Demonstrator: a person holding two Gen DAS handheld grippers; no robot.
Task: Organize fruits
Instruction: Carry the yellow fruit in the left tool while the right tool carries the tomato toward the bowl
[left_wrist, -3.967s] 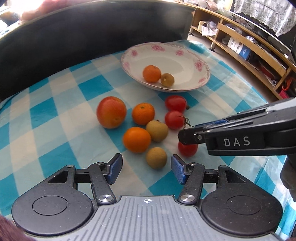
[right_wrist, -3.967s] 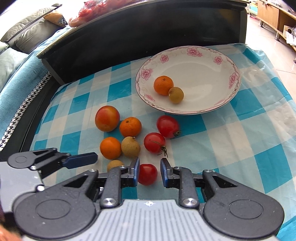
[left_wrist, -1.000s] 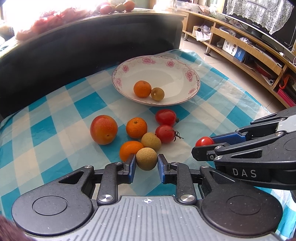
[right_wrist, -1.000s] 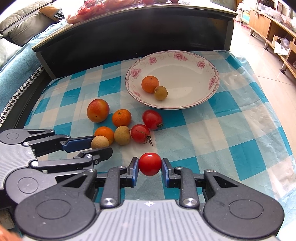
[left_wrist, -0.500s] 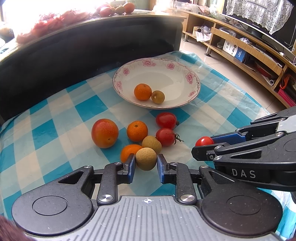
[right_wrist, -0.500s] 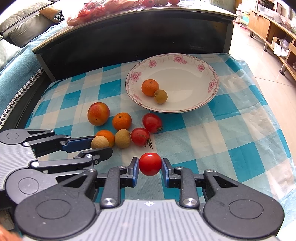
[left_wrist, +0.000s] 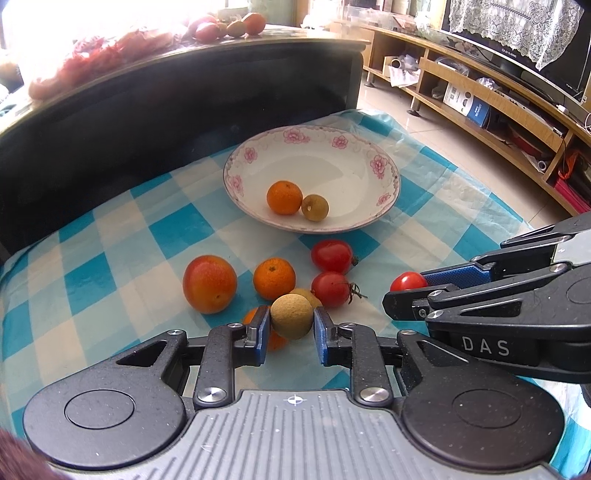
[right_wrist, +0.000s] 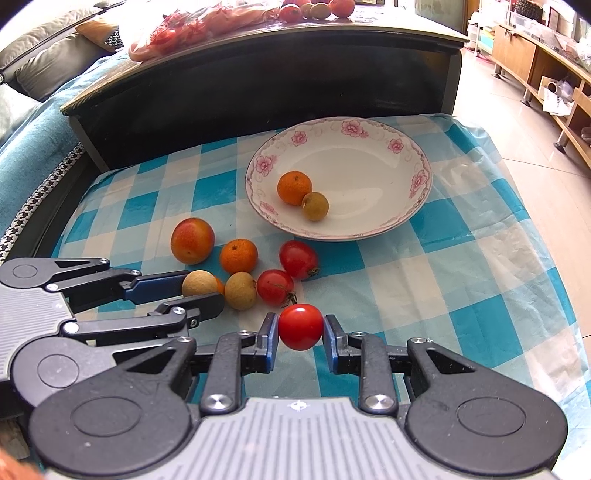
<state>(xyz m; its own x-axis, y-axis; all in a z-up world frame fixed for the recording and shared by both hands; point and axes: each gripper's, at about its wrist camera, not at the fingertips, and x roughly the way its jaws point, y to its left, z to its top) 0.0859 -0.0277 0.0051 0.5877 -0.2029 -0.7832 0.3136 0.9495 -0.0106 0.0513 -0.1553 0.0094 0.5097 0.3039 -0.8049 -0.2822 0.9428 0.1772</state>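
A white plate with pink flowers (left_wrist: 384, 173) (right_wrist: 417, 162) holds a small orange (left_wrist: 284, 197) (right_wrist: 294, 187) and a brown longan (left_wrist: 314, 207) (right_wrist: 315, 206). My left gripper (left_wrist: 291, 322) (right_wrist: 202, 288) is shut on a tan longan (left_wrist: 291, 321) (right_wrist: 199, 283), lifted above the checked cloth. My right gripper (right_wrist: 300, 327) (left_wrist: 408, 286) is shut on a red cherry tomato (right_wrist: 300, 326) (left_wrist: 407, 281), also raised. On the cloth lie a red-orange apple (left_wrist: 209, 283) (right_wrist: 192, 240), an orange (left_wrist: 274, 277) (right_wrist: 238, 256), two tomatoes (left_wrist: 331, 255) (right_wrist: 298, 259) and another longan (right_wrist: 240, 290).
A dark low table (left_wrist: 177, 96) (right_wrist: 258, 74) rises right behind the cloth, with bagged and loose fruit on top. Wooden shelving (left_wrist: 498, 107) runs along the right over a tiled floor. A sofa (right_wrist: 33, 81) stands at the left. Bare cloth (right_wrist: 461, 280) lies right of the fruit.
Both grippers have risen and drawn back a little with their fruit held; four seconds ago both stood open around the fruit on the cloth.
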